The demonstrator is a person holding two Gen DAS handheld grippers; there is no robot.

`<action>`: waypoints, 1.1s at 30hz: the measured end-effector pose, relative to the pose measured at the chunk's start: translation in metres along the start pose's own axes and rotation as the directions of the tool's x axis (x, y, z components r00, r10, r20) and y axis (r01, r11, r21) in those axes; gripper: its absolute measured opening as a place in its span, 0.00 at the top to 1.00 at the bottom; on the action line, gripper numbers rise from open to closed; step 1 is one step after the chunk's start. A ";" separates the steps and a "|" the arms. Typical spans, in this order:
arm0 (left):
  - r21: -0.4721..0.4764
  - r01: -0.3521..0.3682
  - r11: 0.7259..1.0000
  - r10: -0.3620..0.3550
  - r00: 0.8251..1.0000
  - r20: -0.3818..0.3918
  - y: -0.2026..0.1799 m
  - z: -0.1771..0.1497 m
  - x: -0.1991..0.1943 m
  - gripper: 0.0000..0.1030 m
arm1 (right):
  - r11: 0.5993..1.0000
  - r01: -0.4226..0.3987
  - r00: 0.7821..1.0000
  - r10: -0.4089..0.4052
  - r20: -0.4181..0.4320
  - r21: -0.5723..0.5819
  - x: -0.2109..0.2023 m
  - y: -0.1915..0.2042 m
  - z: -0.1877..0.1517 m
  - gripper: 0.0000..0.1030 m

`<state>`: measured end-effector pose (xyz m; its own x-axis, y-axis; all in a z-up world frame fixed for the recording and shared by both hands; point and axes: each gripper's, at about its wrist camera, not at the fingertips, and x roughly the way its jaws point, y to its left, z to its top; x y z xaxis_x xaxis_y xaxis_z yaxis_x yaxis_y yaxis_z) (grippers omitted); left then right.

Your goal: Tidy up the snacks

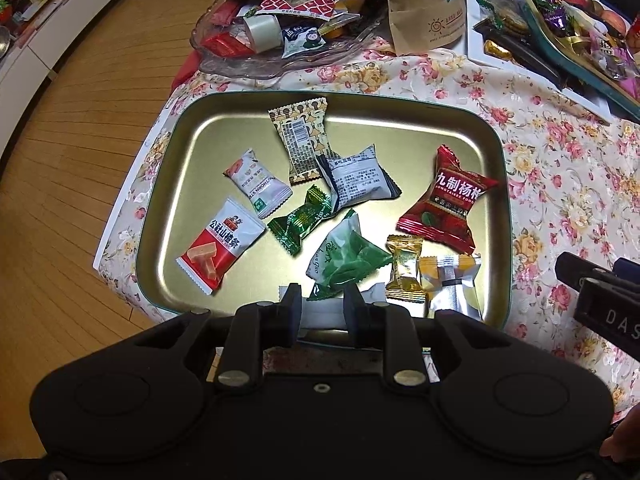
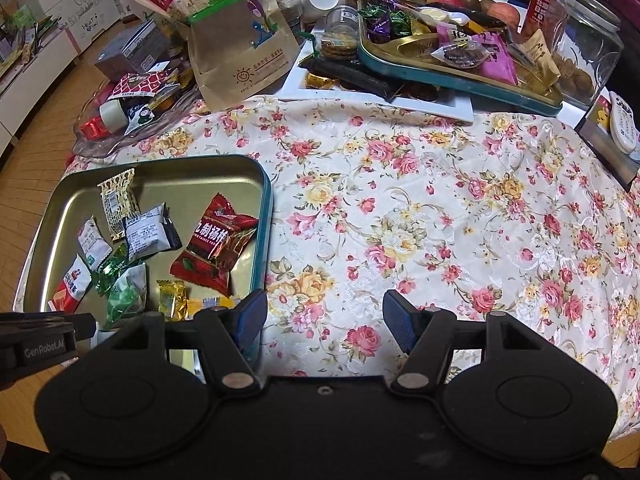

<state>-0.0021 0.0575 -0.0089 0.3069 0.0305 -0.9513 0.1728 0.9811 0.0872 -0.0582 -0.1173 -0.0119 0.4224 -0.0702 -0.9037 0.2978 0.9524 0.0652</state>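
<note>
A gold metal tray [image 1: 208,128] with a teal rim sits at the table's left edge and holds several wrapped snacks, among them a red plum pack [image 1: 444,200], a green pack [image 1: 348,256] and a red-and-white hawthorn pack [image 1: 220,244]. My left gripper [image 1: 322,314] hovers over the tray's near edge, jaws partly apart around a white packet [image 1: 324,314]. My right gripper [image 2: 324,322] is open and empty above the floral cloth, just right of the tray [image 2: 264,216]; the red pack [image 2: 212,244] shows there too.
A glass dish [image 1: 240,60] of snacks and a tape roll lies behind the tray. A brown paper bag [image 2: 240,40], a teal tray [image 2: 460,76] of sweets, jars and a plastic jar [image 2: 588,48] crowd the back. Wooden floor lies to the left.
</note>
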 end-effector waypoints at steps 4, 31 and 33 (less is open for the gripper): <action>0.005 0.001 1.000 -0.001 1.000 0.002 -0.002 0.000 -0.001 0.68 | 1.000 0.001 1.000 -0.001 0.000 -0.001 0.000 0.001 0.001 0.35; 0.012 -0.002 1.000 0.002 1.000 0.010 -0.003 -0.002 -0.003 0.68 | 1.000 -0.007 1.000 0.007 -0.006 -0.004 0.001 0.001 0.002 0.35; 0.015 -0.003 1.000 0.003 1.000 0.011 -0.004 -0.002 -0.003 0.68 | 1.000 -0.008 1.000 0.008 -0.009 -0.003 0.001 0.002 0.002 0.35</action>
<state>-0.0052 0.0541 -0.0071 0.3172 0.0312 -0.9478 0.1864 0.9779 0.0946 -0.0559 -0.1164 -0.0122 0.4169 -0.0599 -0.9070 0.2921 0.9537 0.0713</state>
